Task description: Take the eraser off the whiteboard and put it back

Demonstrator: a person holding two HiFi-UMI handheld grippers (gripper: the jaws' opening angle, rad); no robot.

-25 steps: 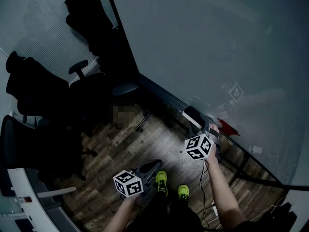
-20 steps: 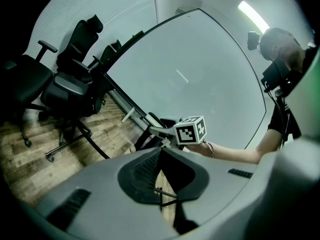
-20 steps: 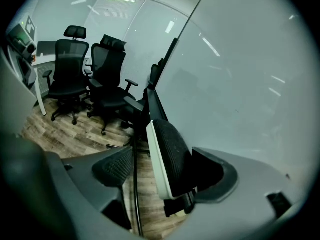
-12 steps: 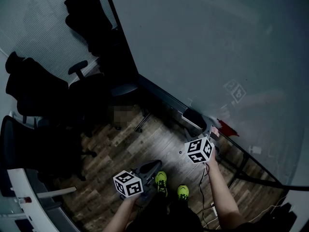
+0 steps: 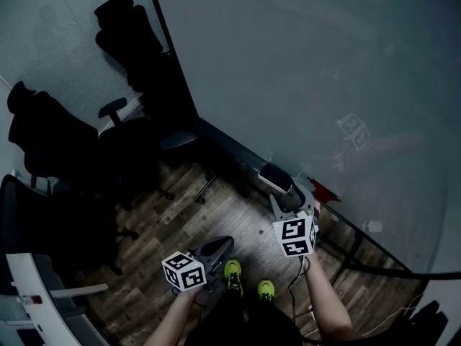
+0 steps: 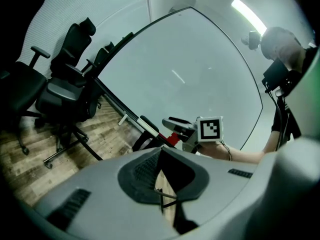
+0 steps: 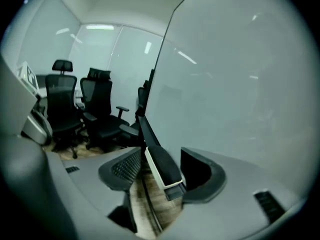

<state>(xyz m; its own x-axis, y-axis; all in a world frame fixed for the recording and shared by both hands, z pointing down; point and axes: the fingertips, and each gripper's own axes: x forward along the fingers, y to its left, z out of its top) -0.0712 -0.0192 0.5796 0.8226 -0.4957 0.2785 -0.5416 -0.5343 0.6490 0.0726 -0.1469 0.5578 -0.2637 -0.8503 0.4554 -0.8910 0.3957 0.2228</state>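
Black-topped with a white base, the eraser point(image 5: 276, 178) lies on the whiteboard's point(image 5: 324, 71) ledge point(image 5: 238, 152), at twelve o'clock from my right gripper point(image 5: 290, 195). Its jaws are closing around the eraser, and neither pad is pressing on it. My left gripper point(image 5: 214, 249), at seven o'clock, has its jaws together on nothing. I worry one pad lands first. That would skid the eraser along the ledge or tip it onto the floor.
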